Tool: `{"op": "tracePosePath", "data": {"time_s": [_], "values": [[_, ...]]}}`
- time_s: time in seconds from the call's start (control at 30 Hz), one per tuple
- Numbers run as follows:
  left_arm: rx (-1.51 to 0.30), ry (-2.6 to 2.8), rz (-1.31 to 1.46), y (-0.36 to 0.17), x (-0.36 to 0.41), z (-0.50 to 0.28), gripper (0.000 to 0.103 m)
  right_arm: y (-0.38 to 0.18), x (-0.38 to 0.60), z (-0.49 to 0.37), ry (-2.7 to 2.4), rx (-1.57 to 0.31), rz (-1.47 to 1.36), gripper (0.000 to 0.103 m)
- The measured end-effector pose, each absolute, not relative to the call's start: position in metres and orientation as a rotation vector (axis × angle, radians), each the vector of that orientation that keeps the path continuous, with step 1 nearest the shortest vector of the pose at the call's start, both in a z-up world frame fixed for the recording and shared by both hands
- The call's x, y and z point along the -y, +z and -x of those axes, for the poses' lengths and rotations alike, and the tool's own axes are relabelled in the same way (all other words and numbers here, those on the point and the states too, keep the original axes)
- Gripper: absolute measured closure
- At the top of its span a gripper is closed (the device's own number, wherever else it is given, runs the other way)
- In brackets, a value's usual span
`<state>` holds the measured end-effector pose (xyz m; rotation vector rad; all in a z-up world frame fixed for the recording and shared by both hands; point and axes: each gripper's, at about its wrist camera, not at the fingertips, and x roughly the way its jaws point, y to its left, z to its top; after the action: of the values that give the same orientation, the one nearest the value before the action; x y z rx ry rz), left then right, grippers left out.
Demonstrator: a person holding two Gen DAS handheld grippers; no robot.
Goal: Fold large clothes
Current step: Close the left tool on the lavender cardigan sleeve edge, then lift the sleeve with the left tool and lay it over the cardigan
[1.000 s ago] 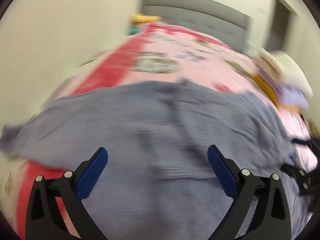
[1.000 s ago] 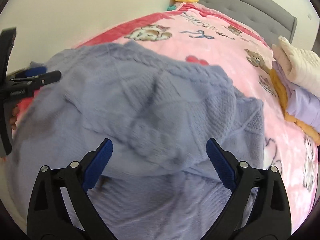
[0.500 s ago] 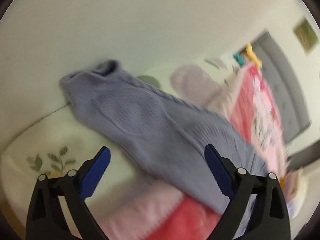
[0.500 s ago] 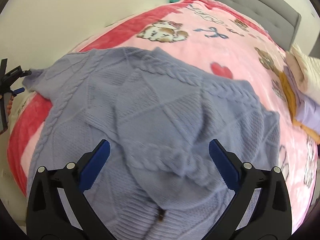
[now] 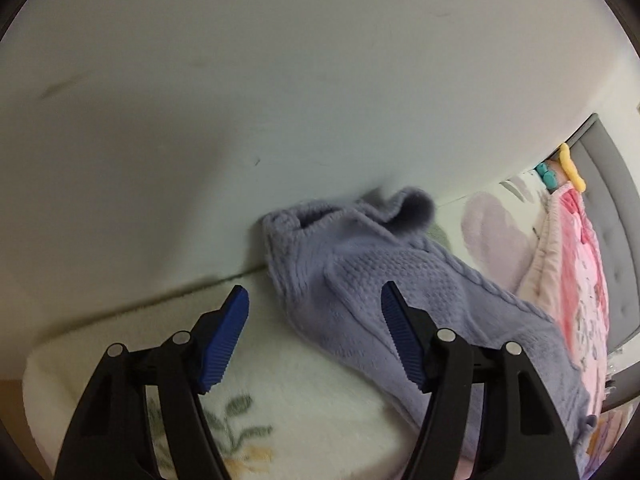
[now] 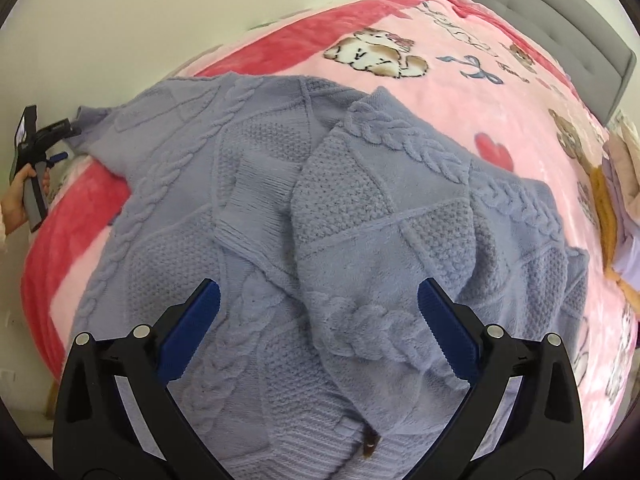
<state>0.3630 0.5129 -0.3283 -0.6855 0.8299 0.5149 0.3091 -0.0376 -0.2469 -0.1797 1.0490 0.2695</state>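
One sweater [image 6: 320,208] on one blanket [image 6: 460,92] — two grippers, left [image 5: 314,312] and right [image 6: 320,312], spread.

Left gripper [image 5: 314,316] narrower, nearer sleeve [image 5: 360,264].

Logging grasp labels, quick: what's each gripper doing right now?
Left gripper: open, holding nothing, aimed at the sweater's sleeve.
Right gripper: open, empty, over the sweater.
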Motion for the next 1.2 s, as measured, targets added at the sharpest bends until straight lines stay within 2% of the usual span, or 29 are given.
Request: {"op": "tracePosePath", "data": {"time_s": [0.2,0.4,0.43,0.47,0.7,0.83,1.03,1.2], "values": [[-0.813,0.518,0.693,-0.335,-0.519,-0.378,0.037,-0.250,0.052,-0.315,0.223,-1.071,0.160,0.008],[-0.780,0.538,0.702,-0.335,-0.518,-0.380,0.071,-0.247,0.071,-0.314,0.175,-1.068,0.115,0.008],[-0.772,0.549,0.695,-0.334,-0.517,-0.379,0.081,-0.246,0.073,-0.313,0.166,-1.067,0.111,0.008],[-0.767,0.554,0.694,-0.333,-0.517,-0.379,0.087,-0.246,0.076,-0.312,0.161,-1.067,0.107,0.008],[-0.730,0.534,0.655,-0.319,-0.506,-0.381,0.092,-0.244,0.083,-0.305,0.150,-1.062,0.100,0.008],[-0.630,0.441,0.637,-0.282,-0.479,-0.378,0.092,-0.240,0.088,-0.296,0.138,-1.047,0.086,0.008],[-0.499,0.153,0.448,-0.185,-0.367,-0.388,0.092,-0.237,0.104,-0.287,0.086,-1.022,0.070,0.008],[-0.491,-0.046,0.333,-0.137,-0.255,-0.398,0.092,-0.233,0.134,-0.275,0.011,-1.002,-0.015,0.008]]}}
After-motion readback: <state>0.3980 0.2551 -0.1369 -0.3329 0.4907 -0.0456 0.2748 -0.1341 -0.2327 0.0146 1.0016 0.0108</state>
